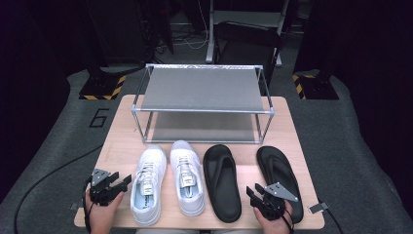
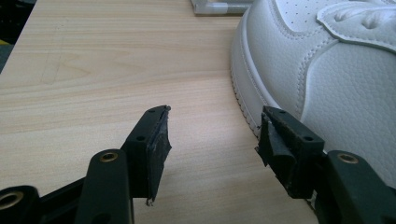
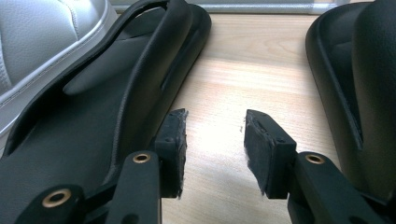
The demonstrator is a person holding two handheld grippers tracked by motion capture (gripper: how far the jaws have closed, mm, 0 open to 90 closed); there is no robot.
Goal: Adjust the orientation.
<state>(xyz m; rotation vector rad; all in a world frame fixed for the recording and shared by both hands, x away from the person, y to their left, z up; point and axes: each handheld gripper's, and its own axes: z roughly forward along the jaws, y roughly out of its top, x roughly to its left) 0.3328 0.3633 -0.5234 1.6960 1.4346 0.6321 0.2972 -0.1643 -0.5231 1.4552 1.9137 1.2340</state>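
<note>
2 tools idle at the near edge of the counter, beside 4 items of footwear.

The wooden counter [image 1: 122, 146] carries a 2-tier metal shoe rack [image 1: 202, 87] at its far side. In front of it, in 1 row, lie the left white sneaker [image 1: 147, 185], the right white sneaker [image 1: 186, 178], the left black sandal [image 1: 221, 180] and the right black sandal [image 1: 278, 173]. The left tool [image 1: 121, 184] sits just beside the left white sneaker, jaws apart with bare counter between them. The right tool [image 1: 252, 192] sits between the 2 black sandals, jaws apart, gripping nothing.
</note>
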